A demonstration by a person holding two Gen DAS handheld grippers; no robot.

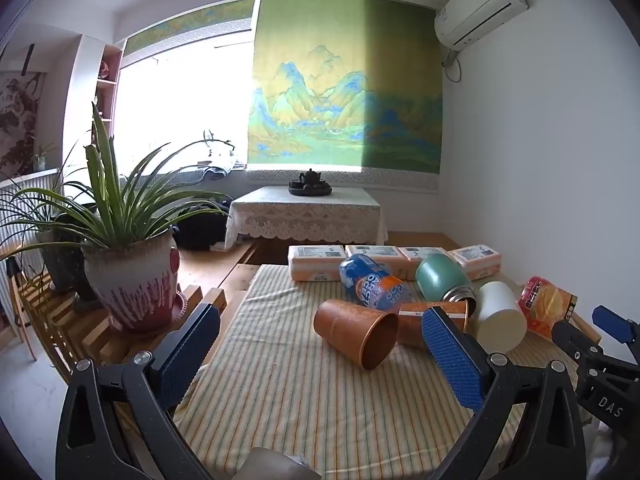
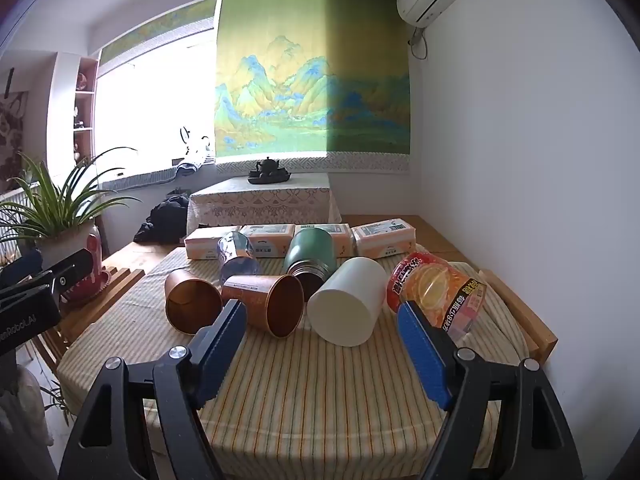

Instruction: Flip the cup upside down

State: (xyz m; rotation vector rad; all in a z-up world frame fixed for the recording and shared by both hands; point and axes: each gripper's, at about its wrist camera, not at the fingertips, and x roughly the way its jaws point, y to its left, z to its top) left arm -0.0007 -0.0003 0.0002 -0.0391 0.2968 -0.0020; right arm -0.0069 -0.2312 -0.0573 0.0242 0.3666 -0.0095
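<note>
Both hand-held grippers, left (image 1: 320, 344) and right (image 2: 320, 344), gape wide and empty above the worktop (image 2: 320, 400); two orange cups (image 2: 264, 300) lie sideways mid-worktop.

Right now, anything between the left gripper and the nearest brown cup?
Nothing visible. The left gripper is open, and only bare striped cloth lies before the brown cup on its side. A second brown cup lies close to its right.

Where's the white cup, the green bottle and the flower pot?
white cup (image 2: 344, 308), right wrist view, on its flat end.
green bottle (image 2: 314, 248), right wrist view, on its side.
flower pot (image 1: 132, 280), left wrist view, on its front wall.
</note>
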